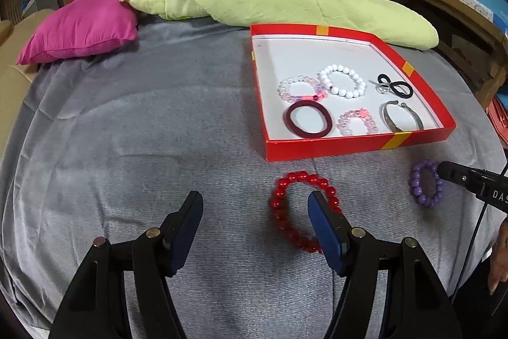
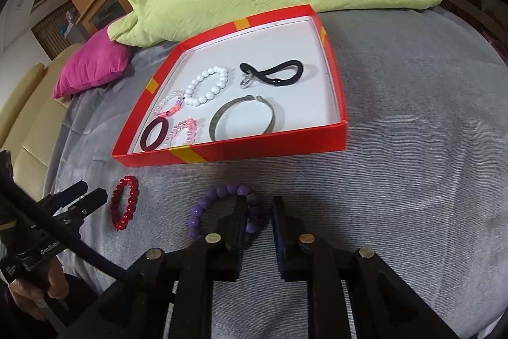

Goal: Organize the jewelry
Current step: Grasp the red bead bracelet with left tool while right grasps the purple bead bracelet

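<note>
Left gripper (image 1: 255,205), jaws spread wide, beside the red bracelet (image 1: 301,208) on the bed (image 1: 158,132). Right gripper (image 2: 258,212), jaws slightly parted, straddling the purple bracelet (image 2: 222,208) loosely. Beyond, red box (image 2: 254,148) holding six pieces.

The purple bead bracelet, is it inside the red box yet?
No, the purple bead bracelet lies on the grey cover in front of the red box.
</note>
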`<state>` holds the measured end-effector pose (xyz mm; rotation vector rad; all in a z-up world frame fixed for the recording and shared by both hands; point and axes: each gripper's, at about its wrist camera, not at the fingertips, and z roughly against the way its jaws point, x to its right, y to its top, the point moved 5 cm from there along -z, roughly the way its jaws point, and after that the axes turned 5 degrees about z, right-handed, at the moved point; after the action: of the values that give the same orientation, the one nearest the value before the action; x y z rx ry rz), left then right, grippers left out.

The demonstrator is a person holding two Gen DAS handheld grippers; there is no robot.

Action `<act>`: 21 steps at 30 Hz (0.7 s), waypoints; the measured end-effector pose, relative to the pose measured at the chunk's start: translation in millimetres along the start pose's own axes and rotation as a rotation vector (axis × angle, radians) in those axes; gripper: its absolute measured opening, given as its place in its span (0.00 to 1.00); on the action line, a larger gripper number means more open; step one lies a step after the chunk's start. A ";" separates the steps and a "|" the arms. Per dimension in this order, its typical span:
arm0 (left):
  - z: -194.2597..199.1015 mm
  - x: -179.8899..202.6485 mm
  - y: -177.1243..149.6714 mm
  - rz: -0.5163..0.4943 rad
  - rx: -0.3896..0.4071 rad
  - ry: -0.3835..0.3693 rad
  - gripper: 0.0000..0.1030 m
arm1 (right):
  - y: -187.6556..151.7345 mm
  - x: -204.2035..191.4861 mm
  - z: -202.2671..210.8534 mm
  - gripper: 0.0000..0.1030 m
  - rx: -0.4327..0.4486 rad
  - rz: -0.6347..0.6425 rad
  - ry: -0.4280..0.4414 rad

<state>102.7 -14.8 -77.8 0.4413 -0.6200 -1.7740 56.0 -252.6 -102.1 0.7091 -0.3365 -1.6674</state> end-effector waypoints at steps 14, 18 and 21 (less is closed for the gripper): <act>-3.6 12.4 -1.7 -0.023 -0.015 -0.030 0.67 | -5.0 -23.0 4.0 0.62 0.023 0.098 0.026; -7.6 14.7 -4.0 -0.017 -0.038 -0.049 0.67 | -9.8 -29.6 -0.2 0.62 0.021 0.145 -0.006; -13.2 17.4 -6.8 -0.022 -0.063 -0.050 0.67 | -12.2 -33.4 -2.4 0.57 0.028 0.185 -0.039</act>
<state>100.3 -32.5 -92.1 0.3631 -0.5946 -1.8246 50.7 -217.3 -102.1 0.6474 -0.4409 -1.5052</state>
